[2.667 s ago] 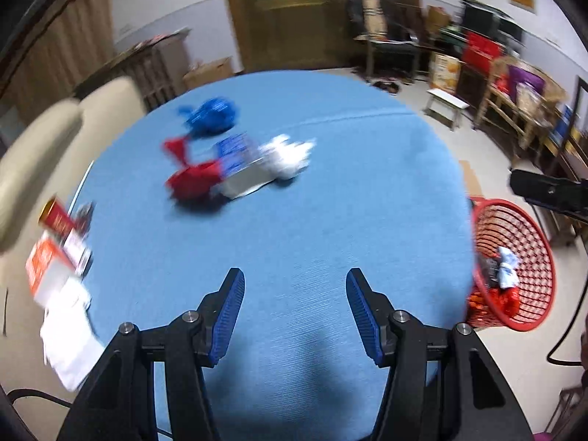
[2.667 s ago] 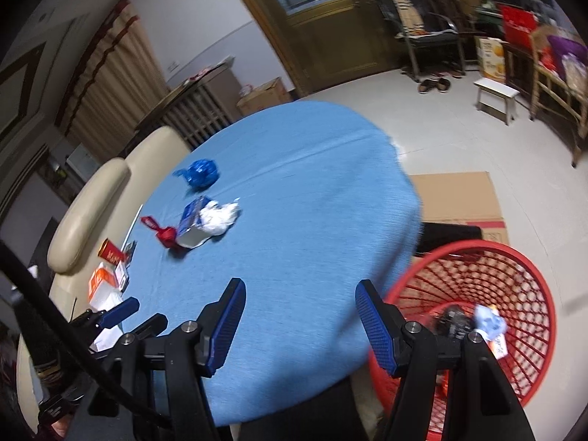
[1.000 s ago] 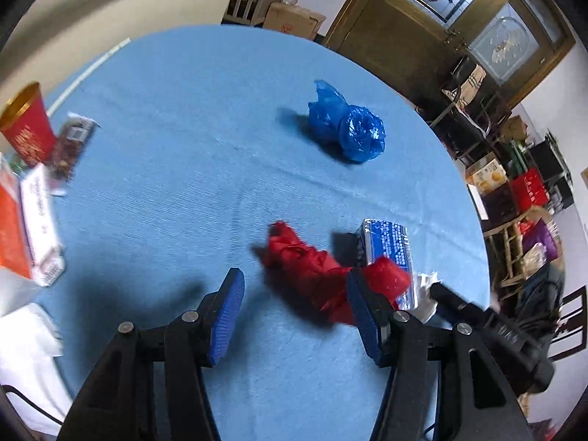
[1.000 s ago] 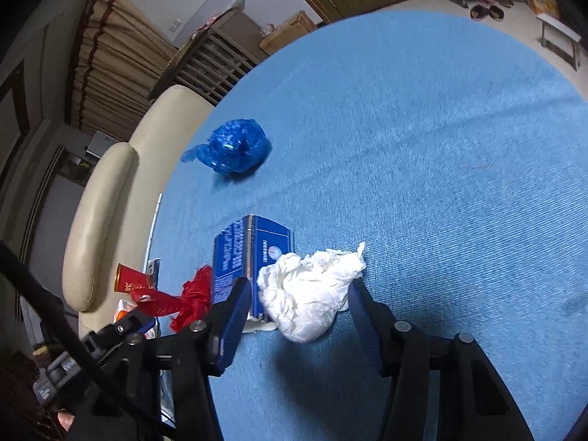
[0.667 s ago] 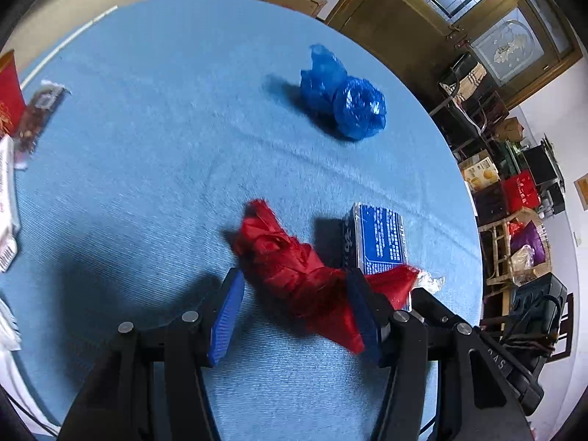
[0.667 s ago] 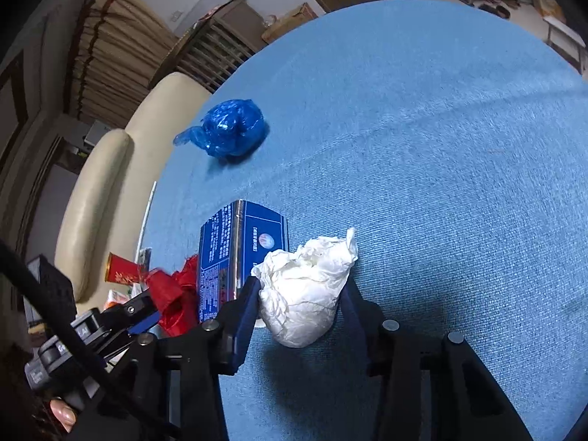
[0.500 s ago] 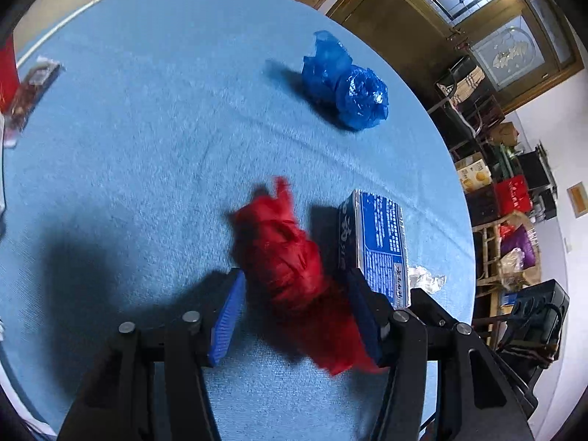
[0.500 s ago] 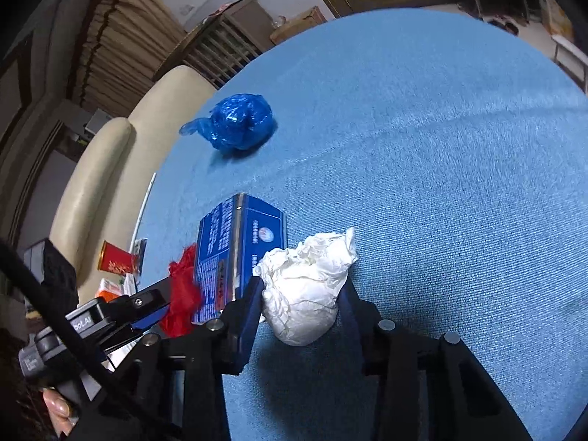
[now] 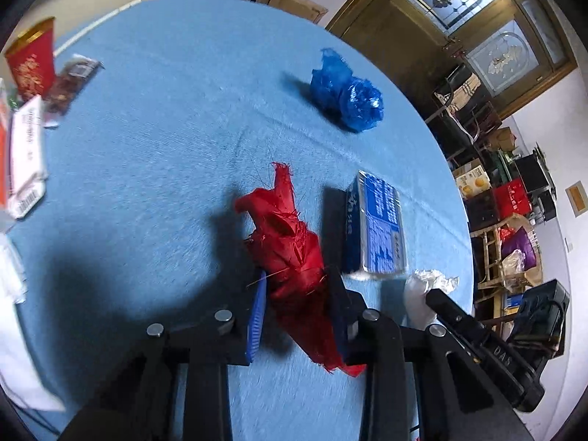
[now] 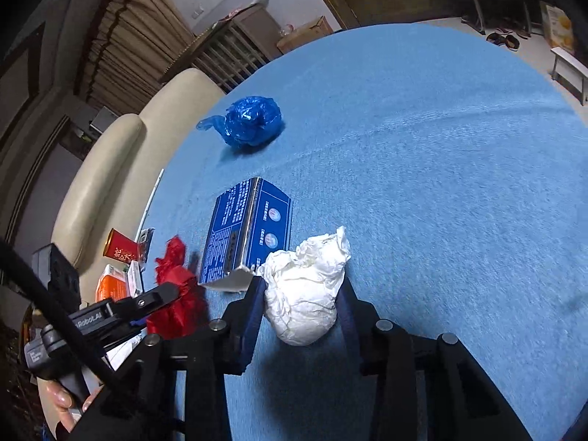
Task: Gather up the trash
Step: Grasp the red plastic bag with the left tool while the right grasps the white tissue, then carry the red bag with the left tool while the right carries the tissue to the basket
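Observation:
A frayed red cloth scrap (image 9: 294, 253) lies on the round blue table (image 9: 165, 139), bunched between the blue pads of my left gripper (image 9: 297, 286); the jaws are closing and press on it. In the right wrist view my right gripper (image 10: 303, 294) is shut on a crumpled white paper ball (image 10: 305, 290). A blue carton (image 10: 246, 235) lies between the two scraps, just beyond the paper ball. A crumpled blue plastic bag (image 10: 253, 121) rests farther back on the table. The same bag (image 9: 349, 95) and carton (image 9: 378, 228) show in the left wrist view.
At the table's left edge lie a red cup (image 9: 31, 62), a snack wrapper (image 9: 70, 81), small boxes (image 9: 25, 161) and white paper. A cream sofa (image 10: 110, 169) stands behind that edge. A person's fingers (image 10: 62, 404) hold the left gripper. Furniture crowds the room at right.
Both grippers moved in over the trash and closed: the left around the red scrap, which bunched up and turned upright, the right on the white paper ball.

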Motion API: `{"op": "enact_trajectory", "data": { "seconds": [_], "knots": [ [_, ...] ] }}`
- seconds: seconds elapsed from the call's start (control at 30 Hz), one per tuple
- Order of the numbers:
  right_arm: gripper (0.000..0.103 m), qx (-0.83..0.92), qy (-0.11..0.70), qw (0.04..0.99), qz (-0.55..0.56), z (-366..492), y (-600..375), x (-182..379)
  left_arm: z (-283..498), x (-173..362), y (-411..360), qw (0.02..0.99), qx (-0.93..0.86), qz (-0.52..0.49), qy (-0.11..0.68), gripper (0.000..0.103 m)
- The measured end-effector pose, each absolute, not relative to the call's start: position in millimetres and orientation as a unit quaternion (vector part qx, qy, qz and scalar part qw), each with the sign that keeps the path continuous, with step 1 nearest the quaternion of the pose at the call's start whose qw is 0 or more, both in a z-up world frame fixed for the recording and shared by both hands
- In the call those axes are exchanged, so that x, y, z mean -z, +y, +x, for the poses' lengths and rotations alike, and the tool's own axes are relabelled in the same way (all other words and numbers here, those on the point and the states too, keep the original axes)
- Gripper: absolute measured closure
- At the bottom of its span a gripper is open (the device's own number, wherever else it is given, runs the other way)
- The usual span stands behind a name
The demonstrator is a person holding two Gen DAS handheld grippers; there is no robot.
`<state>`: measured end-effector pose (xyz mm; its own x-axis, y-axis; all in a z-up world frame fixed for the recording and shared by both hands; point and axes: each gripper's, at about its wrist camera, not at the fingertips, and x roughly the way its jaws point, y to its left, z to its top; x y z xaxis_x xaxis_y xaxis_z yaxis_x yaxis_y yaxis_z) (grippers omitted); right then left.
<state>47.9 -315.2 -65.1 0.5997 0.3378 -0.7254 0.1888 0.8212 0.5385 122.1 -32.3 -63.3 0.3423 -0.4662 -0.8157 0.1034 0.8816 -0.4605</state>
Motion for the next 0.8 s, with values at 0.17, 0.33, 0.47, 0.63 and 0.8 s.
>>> {"op": "enact_trajectory", "data": {
  "seconds": [0.17,0.33,0.47,0.63,0.8],
  "knots": [
    [0.061,-0.044,0.439,0.848,0.295,29,-314,56,89,41,-34,0.835,0.165,-0.101,0.515,0.07],
    [0.061,-0.048,0.427,0.86,0.275,12,-305,39,61,20,-40,0.863,0.145,-0.039,0.482,0.07],
    [0.061,-0.049,0.416,0.873,0.25,-5,-294,24,44,10,-44,0.88,0.129,-0.002,0.458,0.07],
    [0.061,-0.044,0.407,0.885,0.222,-26,-285,11,25,3,-43,0.891,0.119,0.025,0.438,0.07],
    [0.061,-0.039,0.408,0.886,0.218,-40,-285,10,11,0,-40,0.892,0.127,0.027,0.434,0.07]
  ]
}}
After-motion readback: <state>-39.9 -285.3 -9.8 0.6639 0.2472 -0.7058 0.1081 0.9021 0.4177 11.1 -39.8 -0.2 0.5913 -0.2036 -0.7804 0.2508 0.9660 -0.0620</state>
